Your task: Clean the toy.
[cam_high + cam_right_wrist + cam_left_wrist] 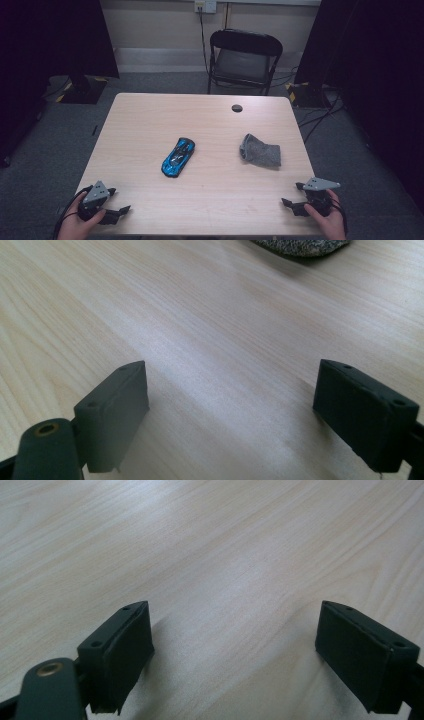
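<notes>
Two grippers sit at the near edge of a pale wooden counter (pixel 210 200), one in each lower corner of the high view. At lower left of that frame the left gripper (pixel 119 201) is held in a hand (pixel 75 226), its grey three-cornered plate on top and its black jaws pointing toward the middle of the frame. At lower right the right gripper (pixel 293 195) is held by the other hand (pixel 327 222), its jaws pointing left toward the centre. In the left gripper view the jaws stand wide apart with bare wood grain between them, gripping nothing. In the right gripper view the jaws are likewise spread wide and hold nothing; at the top edge of that frame, right of centre, the lower fringe of a grey sock (pixel 300 246) lies on the wood, well apart from the jaws. Seen from above, the grey sock (pixel 260 150) lies crumpled right of centre, above the right gripper and apart from it. A blue toy car (pixel 178 156) rests just left of centre, set at a slant with one end toward the upper right, well clear of both grippers and of the sock. A small dark round hole (pixel 237 108) marks the counter near its far edge. Beyond that, at top centre, a black folding chair (pixel 244 60) stands on grey carpet.
</notes>
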`<state>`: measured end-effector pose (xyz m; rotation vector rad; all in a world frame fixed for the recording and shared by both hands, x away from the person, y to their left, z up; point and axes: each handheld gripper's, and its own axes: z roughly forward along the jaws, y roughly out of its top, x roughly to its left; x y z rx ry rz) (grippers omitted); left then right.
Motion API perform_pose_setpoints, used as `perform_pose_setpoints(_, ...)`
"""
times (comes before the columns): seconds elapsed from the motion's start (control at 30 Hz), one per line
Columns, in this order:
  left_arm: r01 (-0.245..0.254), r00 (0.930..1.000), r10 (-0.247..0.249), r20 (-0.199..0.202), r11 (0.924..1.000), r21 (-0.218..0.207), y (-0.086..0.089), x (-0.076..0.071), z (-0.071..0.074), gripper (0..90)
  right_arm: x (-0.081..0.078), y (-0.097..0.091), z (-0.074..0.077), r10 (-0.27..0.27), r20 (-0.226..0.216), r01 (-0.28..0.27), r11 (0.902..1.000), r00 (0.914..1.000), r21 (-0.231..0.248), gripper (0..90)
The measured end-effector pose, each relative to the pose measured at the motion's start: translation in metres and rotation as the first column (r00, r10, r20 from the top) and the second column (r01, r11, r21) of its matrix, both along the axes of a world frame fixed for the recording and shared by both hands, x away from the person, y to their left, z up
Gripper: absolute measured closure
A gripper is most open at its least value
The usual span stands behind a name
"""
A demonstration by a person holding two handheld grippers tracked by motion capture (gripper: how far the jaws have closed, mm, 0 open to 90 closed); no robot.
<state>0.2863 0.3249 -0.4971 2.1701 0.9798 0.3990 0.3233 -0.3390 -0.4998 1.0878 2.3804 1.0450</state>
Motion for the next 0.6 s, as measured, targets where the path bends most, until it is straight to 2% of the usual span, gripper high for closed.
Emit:
perform_pose_setpoints(0.2, 0.007, 0.9999, -0.006, 0.013, 0.9997, -0.022, 0.0001, 0.0004, -0.0027, 13.1, 0.0, 0.0, 0.0, 0.0, 0.0, 0.0, 1.0, 1.0, 0.0, 13.6)
perform_pose_setpoints(0.6, 0.013, 0.9998, -0.013, 0.014, 0.9997, -0.02, -0.0005, 0.0011, -0.0031, 10.8, -0.0001, 0.0, 0.0, 0.001, 0.001, -0.001, 1.0, 1.0, 0.0, 13.7)
